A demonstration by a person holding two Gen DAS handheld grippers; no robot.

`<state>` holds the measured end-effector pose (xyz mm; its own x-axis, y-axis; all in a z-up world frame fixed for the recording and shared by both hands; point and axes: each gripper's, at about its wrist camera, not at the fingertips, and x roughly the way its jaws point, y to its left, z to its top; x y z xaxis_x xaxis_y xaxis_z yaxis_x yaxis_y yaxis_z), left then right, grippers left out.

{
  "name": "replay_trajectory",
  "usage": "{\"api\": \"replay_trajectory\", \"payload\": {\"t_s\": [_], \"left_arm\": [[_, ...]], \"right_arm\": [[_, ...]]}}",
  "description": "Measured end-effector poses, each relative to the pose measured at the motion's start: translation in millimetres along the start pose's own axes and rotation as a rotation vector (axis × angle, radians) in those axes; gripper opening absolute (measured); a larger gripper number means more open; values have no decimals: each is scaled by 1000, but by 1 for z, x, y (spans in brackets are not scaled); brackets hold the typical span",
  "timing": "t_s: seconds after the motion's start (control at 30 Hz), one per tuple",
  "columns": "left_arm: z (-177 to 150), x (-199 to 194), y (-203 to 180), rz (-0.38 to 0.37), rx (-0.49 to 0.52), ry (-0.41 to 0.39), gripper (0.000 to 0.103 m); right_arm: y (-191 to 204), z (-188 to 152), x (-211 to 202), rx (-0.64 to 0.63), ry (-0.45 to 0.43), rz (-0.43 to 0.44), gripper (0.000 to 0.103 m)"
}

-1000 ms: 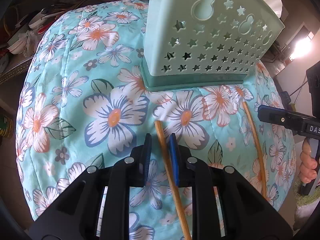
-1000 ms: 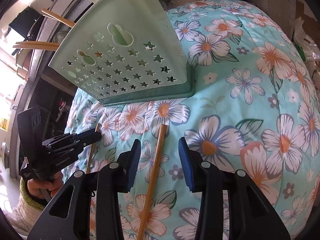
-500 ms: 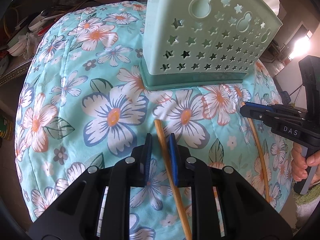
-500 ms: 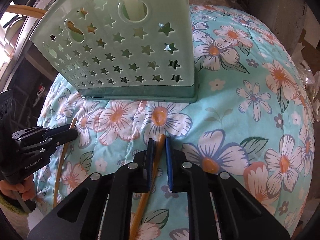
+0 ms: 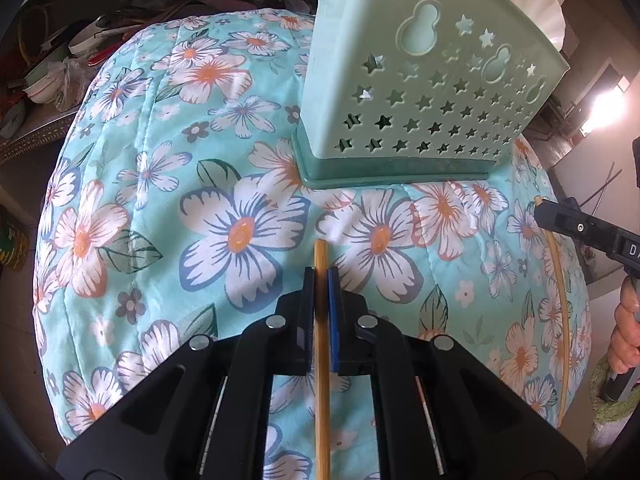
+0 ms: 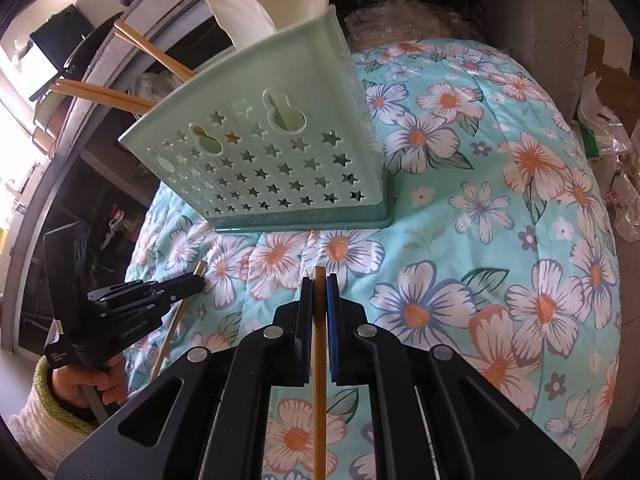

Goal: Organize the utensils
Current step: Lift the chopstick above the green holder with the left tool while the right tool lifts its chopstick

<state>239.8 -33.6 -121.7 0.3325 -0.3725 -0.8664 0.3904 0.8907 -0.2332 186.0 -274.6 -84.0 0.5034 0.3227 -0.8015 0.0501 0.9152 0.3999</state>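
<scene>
Left wrist view: the left gripper (image 5: 321, 280) is seen closed onto a bamboo chopstick (image 5: 321, 360), whose long axis runs straight along the fingers and points toward the mint-green utensil holder (image 5: 420, 92). The holder stands directly ahead of and above the chopstick's tip, on the floral quilted cloth (image 5: 160, 200). To the holder's lower right, the right gripper (image 5: 538, 209) is seen at the frame edge with a second chopstick (image 5: 560, 300) trailing back from it; whether that stick is clamped cannot be told from here. The holder's open top is cut off, so little of its contents can be read. Right wrist view: the right gripper (image 6: 320, 284) is shown closed narrowly on its own chopstick (image 6: 319, 380), again aligned with the fingers and aimed at the utensil holder (image 6: 272, 160), near ahead. Here the holder's rim is exposed: white spoons (image 6: 256, 8) and several chopsticks (image 6: 120, 68) are already standing inside. Below and left of the holder, the left gripper (image 6: 200, 280) is seen holding its stick. Both grippers appear about equally near the holder; a lift and tip-over into the top is judged to be called for.
</scene>
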Motion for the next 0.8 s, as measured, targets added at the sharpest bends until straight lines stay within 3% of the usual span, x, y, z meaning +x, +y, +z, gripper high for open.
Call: {"api": "replay_trajectory", "payload": {"t_s": [0.43,0.8], "left_arm": [[22,-59,-3,-141,-55,-109,6],[36,-102,-17,-193,-24,-192,6]], "right_arm": [[-7,20,-53,63,-122,162,7],[-10,20,-66,63,-168,168,7]]}}
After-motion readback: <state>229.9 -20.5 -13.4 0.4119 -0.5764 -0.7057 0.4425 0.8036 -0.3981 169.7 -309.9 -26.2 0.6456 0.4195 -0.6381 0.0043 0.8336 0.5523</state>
